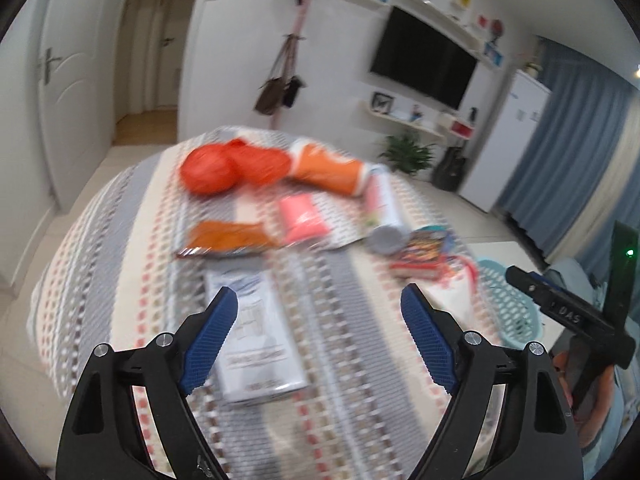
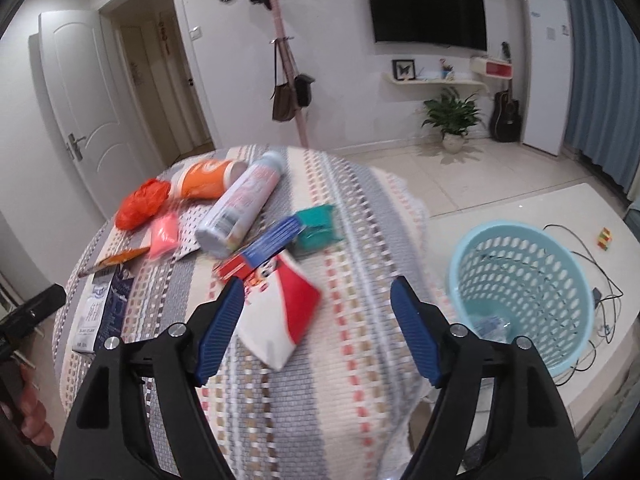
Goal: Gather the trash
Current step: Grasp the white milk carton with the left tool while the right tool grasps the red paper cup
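Trash lies on a table with a striped woven cloth (image 1: 352, 344). My left gripper (image 1: 318, 304) is open and empty above a white-blue carton (image 1: 258, 340). Beyond lie an orange snack packet (image 1: 228, 238), a pink packet (image 1: 300, 218), an orange plastic bag (image 1: 232, 166), an orange cup (image 1: 328, 172) and a silver can (image 1: 384, 216). My right gripper (image 2: 318, 298) is open and empty over a red-white packet (image 2: 280, 320). Further off lie a blue-red box (image 2: 264, 250), a green packet (image 2: 318, 228), the can (image 2: 240, 208) and the bag (image 2: 142, 204). A light-blue mesh basket (image 2: 520, 292) stands on the floor to the right.
The right gripper's body (image 1: 568, 312) shows at the left view's right edge, over the basket (image 1: 508, 304). Cables (image 2: 600, 292) and a small cube (image 2: 605, 238) lie on the floor past the basket. A coat stand (image 2: 288, 80), a plant (image 2: 452, 120) and a fridge (image 2: 546, 60) stand at the back wall.
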A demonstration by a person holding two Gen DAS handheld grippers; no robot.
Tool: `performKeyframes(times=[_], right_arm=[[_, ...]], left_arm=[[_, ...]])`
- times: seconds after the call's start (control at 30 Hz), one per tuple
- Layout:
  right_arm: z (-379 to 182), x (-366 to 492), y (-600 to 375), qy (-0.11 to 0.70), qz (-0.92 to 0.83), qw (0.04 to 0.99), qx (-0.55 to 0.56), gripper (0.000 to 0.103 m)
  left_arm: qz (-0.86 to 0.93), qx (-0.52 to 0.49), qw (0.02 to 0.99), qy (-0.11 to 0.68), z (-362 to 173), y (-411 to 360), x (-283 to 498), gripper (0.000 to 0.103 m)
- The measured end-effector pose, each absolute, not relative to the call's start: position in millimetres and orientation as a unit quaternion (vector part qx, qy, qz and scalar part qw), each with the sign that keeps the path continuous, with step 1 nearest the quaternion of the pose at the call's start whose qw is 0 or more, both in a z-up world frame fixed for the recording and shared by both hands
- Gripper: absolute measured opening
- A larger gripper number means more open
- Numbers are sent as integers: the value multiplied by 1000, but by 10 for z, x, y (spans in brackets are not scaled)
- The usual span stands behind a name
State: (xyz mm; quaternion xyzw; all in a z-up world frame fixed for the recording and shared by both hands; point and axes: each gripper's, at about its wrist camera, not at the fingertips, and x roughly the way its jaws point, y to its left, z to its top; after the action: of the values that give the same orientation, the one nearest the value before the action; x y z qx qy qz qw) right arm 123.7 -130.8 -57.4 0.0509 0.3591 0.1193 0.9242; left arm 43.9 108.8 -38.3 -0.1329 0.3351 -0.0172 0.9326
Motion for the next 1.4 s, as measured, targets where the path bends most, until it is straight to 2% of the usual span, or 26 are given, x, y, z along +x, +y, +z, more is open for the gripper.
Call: performKeyframes(times=[0.33,0.7,0.77,0.83,0.87,0.9,0.93,1.23,1.3,1.37,1.4], right_arm=[[-964,1538,-1069,407,107,906,46,78],[-1162,1680,-837,437,146,886,59,78],[-1172,1700,-770,441,154,882,60,71],[-1159,1691,-759,444,167,878,62,52],[-1151,1681,-745,444,180,875,67,46],[-1146,1672,-722,444,188,873,68,32],[-1146,1654,-685,445,191,873,64,30],[-1086,1472,-657,427,175,886,43,30],[-1064,1457,-711,425,174,887,48,30],[-1037,1451,-772,421,170,889,49,39],[-1021,1440,-797,419,170,891,51,49]], left_arm=[[41,-142,912,381,-791,1330,535,82],[45,-129,907,398,-900,1263,618,82],[42,-129,907,398,-889,1237,645,82],[42,-128,908,396,-885,1220,651,82],[46,-120,909,396,-890,1194,661,82],[49,-112,910,397,-903,1153,685,81],[51,-104,910,398,-909,1124,695,81],[43,-92,911,399,-914,1035,701,80],[42,-93,911,400,-916,1036,689,76],[36,-97,908,406,-922,1042,665,68],[34,-99,907,408,-926,1042,665,63]])
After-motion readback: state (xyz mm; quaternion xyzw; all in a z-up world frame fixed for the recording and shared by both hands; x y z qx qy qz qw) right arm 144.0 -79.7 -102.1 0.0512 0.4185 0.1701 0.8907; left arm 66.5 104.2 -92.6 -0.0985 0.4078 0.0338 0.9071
